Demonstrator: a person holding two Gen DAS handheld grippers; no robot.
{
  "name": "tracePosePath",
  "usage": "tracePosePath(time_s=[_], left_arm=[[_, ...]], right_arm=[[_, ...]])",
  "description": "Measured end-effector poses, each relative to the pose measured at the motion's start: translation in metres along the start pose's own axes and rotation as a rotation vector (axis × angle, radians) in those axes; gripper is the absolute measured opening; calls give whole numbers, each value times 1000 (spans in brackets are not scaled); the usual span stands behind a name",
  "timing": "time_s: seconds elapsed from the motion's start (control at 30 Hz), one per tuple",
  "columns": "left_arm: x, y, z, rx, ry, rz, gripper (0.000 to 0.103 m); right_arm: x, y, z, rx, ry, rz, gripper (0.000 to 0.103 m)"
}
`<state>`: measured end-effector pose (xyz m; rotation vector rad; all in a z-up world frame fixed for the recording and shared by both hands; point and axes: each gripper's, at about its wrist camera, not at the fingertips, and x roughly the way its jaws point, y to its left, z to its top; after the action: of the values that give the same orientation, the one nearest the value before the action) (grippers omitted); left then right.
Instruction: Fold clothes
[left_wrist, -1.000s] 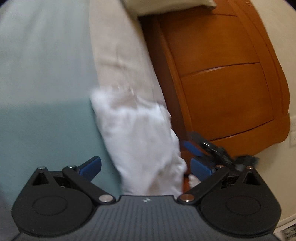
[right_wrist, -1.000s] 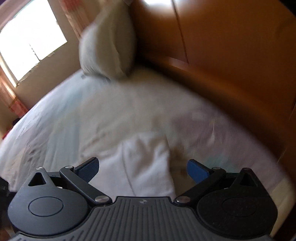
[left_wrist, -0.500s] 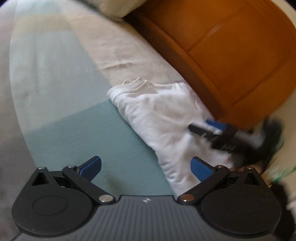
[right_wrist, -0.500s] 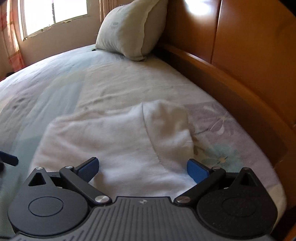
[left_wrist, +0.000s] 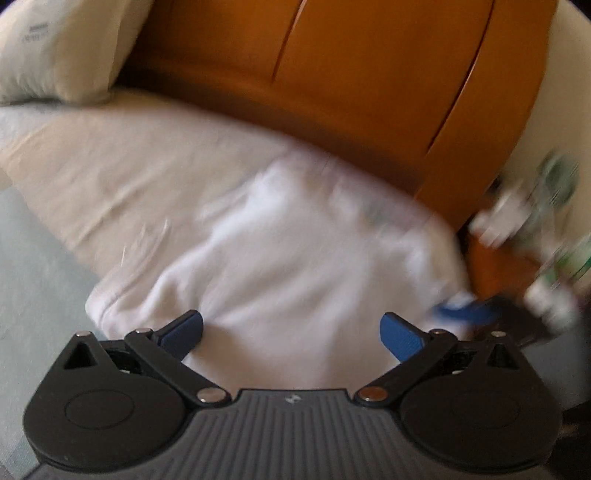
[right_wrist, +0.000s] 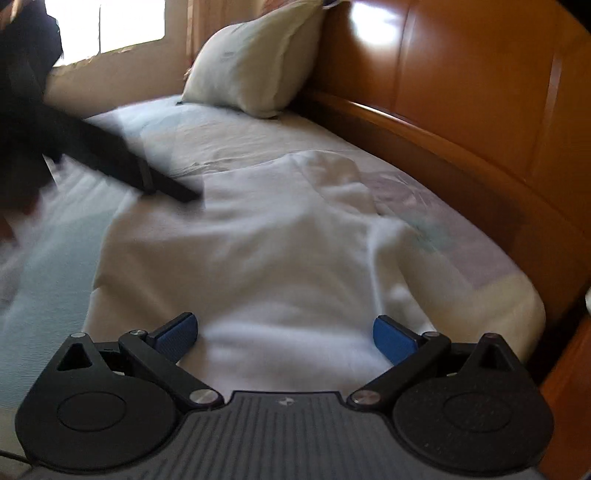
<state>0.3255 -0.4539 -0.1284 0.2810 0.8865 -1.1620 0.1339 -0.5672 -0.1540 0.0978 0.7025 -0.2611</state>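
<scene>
At 9 o'clock in the right wrist view, my left gripper (right_wrist: 177, 194) reaches toward the far edge of the white garment (right_wrist: 258, 251); its own camera shows its jaws wide apart, holding nothing. The garment lies spread on the bed (right_wrist: 55, 288), with one sleeve bunched at 1 o'clock near the headboard (right_wrist: 480, 110). My right gripper (right_wrist: 284, 338) hovers over the near hem at 6 o'clock, fully spread and empty. Risk: closing on a single layer (the cloth is loose) would drag the garment askew, and the bunched sleeve would leave a lump in the fold.
</scene>
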Motion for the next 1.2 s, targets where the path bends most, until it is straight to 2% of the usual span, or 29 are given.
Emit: tracePosePath(time_s=[0.1, 0.23, 0.33, 0.4, 0.47, 0.5, 0.53, 0.63, 0.7, 0.77, 0.83, 0.9, 1.03, 1.07, 1.2], left_arm=[[-16, -8, -5, 61, -14, 14, 101], [-33, -4, 9, 53, -67, -34, 101], [-20, 9, 24, 7, -76, -65, 101], [-2, 23, 26, -51, -44, -81, 101], [15, 40, 21, -101, -8, -18, 101], [19, 45, 18, -111, -1, 21, 100], [15, 48, 18, -122, -12, 26, 99], [-5, 54, 18, -180, -70, -38, 100], [-17, 50, 21, -163, -105, -62, 101], [-26, 46, 26, -151, -114, -53, 101], [-34, 46, 28, -154, -114, -35, 101], [-42, 48, 25, -166, -114, -34, 101], [-51, 59, 10, -209, -92, -38, 101], [-53, 62, 5, -217, -85, -34, 101], [-72, 64, -19, -176, -76, 41, 101]], right_arm=[[-7, 0, 4, -5, 0, -7, 103], [-2, 5, 31, -57, -83, 21, 103], [19, 13, 53, -116, -111, 59, 103], [40, 17, 65, -138, -94, 84, 103], [62, 14, 63, -130, -23, 89, 103], [65, 12, 59, -117, -32, 94, 103], [63, 11, 59, -113, -43, 96, 103], [52, 13, 62, -125, -83, 107, 103], [47, 15, 70, -160, -132, 131, 103], [49, 19, 84, -203, -145, 139, 103], [67, 19, 104, -203, -134, 162, 103], [92, 13, 119, -161, -72, 228, 103], [139, 5, 128, -110, 22, 213, 103], [142, 3, 129, -88, 23, 217, 103], [107, 12, 126, -82, -36, 203, 103]])
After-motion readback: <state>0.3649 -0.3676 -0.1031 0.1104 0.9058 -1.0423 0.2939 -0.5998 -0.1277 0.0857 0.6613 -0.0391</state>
